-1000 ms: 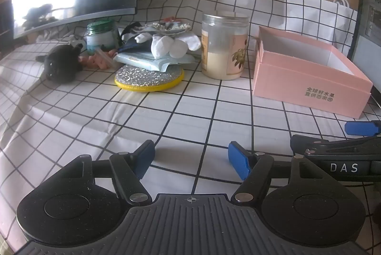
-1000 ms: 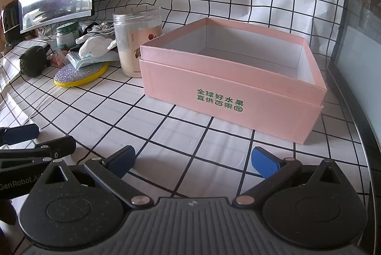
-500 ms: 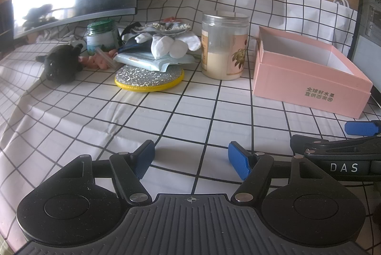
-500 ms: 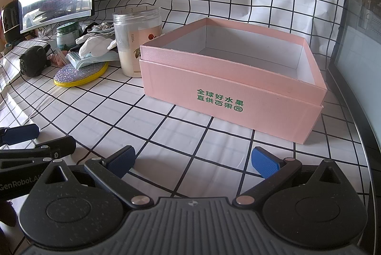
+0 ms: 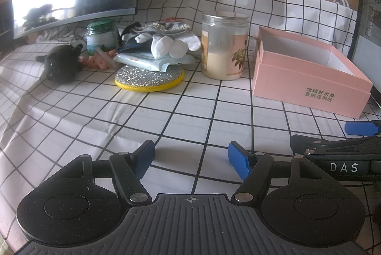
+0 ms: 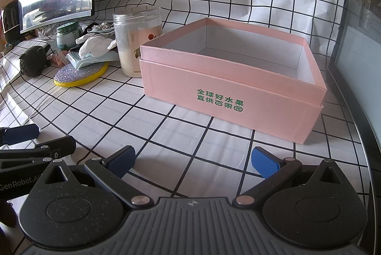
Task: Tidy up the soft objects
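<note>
The soft things, white socks (image 5: 176, 46) heaped on a pile atop a glittery yellow-rimmed pad (image 5: 148, 77) and a dark plush toy (image 5: 62, 63) just left of it, lie at the far left of the checked cloth (image 5: 166, 117), well apart from the empty pink box (image 6: 238, 86) on the right, with a clear jar (image 5: 223, 45) between. Nothing has shifted over the last second. The left gripper (image 5: 189, 158) and right gripper (image 6: 193, 159) stay low near the front edge, jaws apart and holding nothing, so the sorting looks not yet begun.

The jar (image 5: 225, 45) stands between the box (image 5: 309, 79) on its right and the sock pile (image 5: 166, 45) on its left.
</note>
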Demonstrator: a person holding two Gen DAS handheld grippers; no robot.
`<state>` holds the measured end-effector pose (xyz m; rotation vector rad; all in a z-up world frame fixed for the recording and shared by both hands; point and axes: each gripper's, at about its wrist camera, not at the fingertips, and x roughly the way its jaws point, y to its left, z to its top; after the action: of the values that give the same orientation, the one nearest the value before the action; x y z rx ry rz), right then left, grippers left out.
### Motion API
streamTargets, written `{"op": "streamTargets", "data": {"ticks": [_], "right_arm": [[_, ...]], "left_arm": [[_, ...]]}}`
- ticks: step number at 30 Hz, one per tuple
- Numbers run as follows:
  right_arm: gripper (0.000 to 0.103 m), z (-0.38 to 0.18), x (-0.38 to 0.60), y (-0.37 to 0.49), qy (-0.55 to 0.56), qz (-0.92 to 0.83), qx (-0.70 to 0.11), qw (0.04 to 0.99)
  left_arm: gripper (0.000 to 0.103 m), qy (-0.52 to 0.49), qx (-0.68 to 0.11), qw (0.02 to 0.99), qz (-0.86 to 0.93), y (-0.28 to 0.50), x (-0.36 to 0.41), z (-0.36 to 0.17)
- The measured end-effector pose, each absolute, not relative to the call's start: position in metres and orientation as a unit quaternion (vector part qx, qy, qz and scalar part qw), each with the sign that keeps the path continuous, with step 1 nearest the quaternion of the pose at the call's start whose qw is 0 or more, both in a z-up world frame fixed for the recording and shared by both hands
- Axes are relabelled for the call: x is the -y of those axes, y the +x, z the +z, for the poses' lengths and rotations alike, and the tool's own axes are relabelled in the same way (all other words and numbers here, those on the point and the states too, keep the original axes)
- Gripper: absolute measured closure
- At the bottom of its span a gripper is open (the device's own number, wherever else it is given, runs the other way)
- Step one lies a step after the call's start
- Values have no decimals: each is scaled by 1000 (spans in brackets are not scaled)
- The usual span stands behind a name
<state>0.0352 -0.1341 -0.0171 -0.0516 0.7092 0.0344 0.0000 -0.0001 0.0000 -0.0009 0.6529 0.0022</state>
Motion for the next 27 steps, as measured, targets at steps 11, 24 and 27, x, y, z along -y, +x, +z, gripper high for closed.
{"op": "streamTargets", "data": {"ticks": [11,24,27], "right_arm": [[0,-17,134,35,-25,17,-347,937],[0,-17,134,35,-25,17,-347,937],[0,-17,134,35,-25,17,-347,937]], "left_arm": [[29,0,-320,947,1,0,0,0],[29,1,-320,947,3,-3,-2,-1],[29,1,-320,947,3,-4,-3,-2]]}}
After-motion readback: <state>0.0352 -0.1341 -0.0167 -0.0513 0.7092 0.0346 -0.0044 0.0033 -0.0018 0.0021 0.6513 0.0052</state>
